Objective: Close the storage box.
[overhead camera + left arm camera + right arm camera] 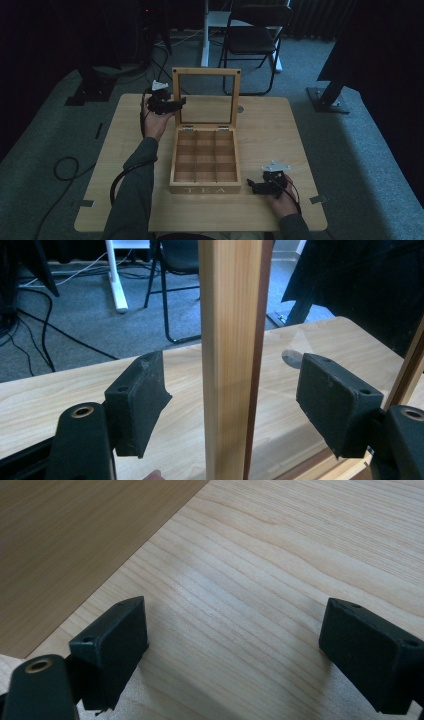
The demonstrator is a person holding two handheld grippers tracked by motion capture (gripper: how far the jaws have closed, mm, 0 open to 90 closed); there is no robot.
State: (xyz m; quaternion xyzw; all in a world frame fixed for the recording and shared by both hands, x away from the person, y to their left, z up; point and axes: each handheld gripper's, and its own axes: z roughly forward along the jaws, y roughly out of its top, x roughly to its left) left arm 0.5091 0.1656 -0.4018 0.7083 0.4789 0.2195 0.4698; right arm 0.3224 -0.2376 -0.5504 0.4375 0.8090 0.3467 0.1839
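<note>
A wooden tea box (pixel 205 160) marked TEA stands open in the middle of the table, its several compartments bare. Its glass-paned lid (pixel 205 97) stands upright at the back. My left gripper (pixel 176 104) is open at the lid's left frame edge; in the left gripper view the wooden frame post (pixel 230 360) stands between the two pads (pixel 137 402) without touching them. My right gripper (pixel 256 186) rests open on the table just right of the box's front corner. In the right gripper view its pads (pixel 112 645) hover over bare wood, with the box's side wall (pixel 75 545) at the upper left.
The light wooden table (pixel 280 135) sits on grey carpet. A black folding chair (pixel 252 40) and a white desk leg (pixel 204 35) stand behind it. Cables (pixel 65 167) lie on the floor at the left. Tape marks the table's front corners.
</note>
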